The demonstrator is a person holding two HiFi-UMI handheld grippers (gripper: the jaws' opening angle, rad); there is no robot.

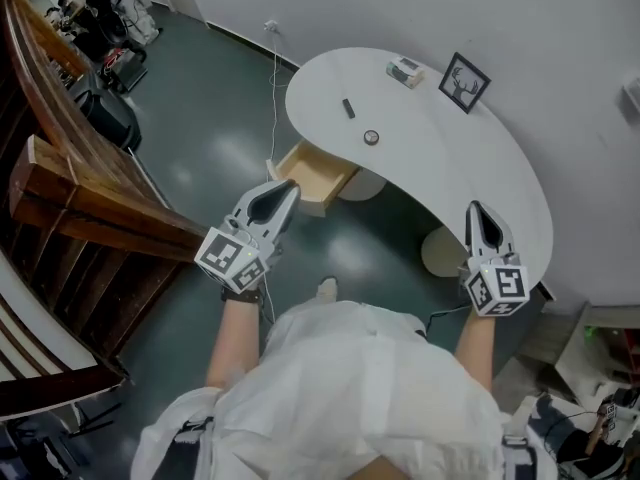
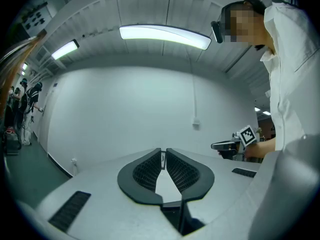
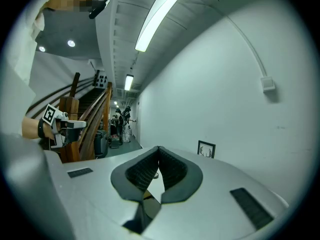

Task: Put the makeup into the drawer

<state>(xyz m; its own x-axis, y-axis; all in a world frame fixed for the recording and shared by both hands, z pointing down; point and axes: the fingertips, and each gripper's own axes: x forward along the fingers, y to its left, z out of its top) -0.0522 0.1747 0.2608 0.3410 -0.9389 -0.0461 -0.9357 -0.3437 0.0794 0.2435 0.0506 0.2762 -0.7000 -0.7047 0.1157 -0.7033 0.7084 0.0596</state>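
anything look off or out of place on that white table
Nothing stands out. The drawer hangs open under the white table. The dark stick, round item and small box lie apart on top, and the framed picture stands upright. No spill or damage shows.

The left gripper (image 2: 163,152) faced a white wall (image 2: 125,114), jaws together, empty. The right gripper (image 2: 221,145) showed at three o'clock.

White crescent-shaped table (image 1: 480,168) stands on dark grey floor (image 1: 220,118). On top:
- small black stick-shaped tube (image 1: 348,108)
- small round disc (image 1: 371,137) near front edge
- small pale box (image 1: 405,71) and black-framed deer picture (image 1: 464,81) at back

Light wooden drawer (image 1: 312,176) open under front edge.
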